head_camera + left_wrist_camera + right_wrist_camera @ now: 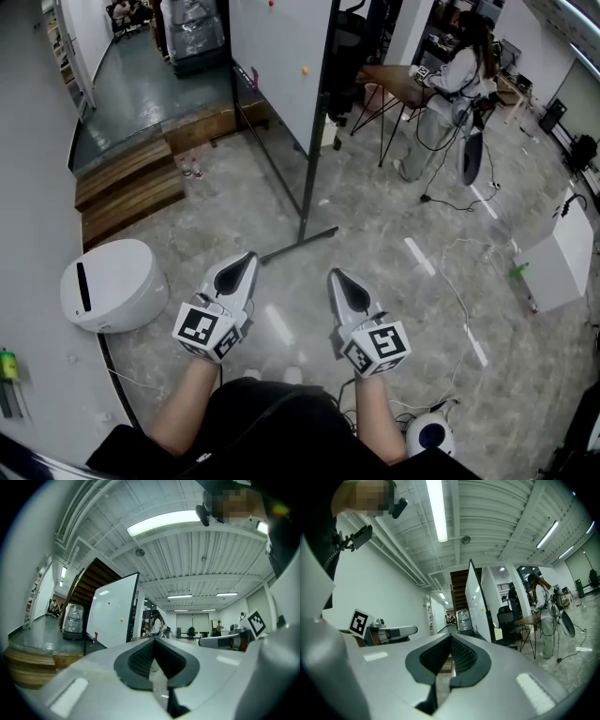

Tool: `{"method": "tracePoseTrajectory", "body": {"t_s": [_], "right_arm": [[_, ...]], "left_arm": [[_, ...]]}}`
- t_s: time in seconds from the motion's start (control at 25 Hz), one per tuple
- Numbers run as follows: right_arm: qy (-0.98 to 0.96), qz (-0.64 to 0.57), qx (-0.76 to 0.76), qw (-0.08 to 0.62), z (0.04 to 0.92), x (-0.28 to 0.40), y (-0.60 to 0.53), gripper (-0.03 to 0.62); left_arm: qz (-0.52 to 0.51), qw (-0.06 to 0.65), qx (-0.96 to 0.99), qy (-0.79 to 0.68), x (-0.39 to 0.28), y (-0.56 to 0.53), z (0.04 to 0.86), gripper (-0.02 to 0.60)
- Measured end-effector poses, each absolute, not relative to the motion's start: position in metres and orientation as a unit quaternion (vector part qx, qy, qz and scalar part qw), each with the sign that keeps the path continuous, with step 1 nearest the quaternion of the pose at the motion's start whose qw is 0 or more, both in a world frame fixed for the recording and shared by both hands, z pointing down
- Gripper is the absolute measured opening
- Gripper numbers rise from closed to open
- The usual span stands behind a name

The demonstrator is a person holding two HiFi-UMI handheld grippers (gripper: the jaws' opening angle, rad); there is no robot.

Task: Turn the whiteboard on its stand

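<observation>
The whiteboard (277,66) stands ahead of me on a black stand (314,141) with a foot bar (300,246) on the floor. Its white face shows in the left gripper view (112,616), and the right gripper view sees it almost edge-on (477,604). My left gripper (246,261) and right gripper (336,277) are held level, side by side, a short way before the foot bar and touching nothing. On both grippers (153,639) (451,636) the jaws meet at the tips with nothing between them.
A round white machine (112,284) sits at the left by wooden steps (131,187). A person (450,84) stands at a table at the back right. A white box (562,258) and cables (459,291) lie to the right.
</observation>
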State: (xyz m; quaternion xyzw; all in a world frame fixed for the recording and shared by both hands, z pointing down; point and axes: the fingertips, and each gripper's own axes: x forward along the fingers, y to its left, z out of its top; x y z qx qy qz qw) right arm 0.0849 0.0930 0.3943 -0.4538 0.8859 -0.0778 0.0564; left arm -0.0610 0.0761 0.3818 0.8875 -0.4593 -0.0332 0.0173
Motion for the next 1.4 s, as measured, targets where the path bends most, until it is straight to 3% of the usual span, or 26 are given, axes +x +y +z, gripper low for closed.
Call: {"method": "tracePoseTrajectory", "body": {"t_s": [0.68, 1.4], "right_arm": [[0.892, -0.087, -0.44, 0.053, 0.41, 0.133, 0.095, 0.008], [0.887, -0.083, -0.453, 0.048, 0.409, 0.132, 0.049, 0.008]], "left_arm": [[-0.023, 0.024, 0.878, -0.478, -0.017, 0.082, 0.399, 0.003], [-0.028, 0.024, 0.889, -0.457, -0.009, 0.027, 0.397, 0.003]]}}
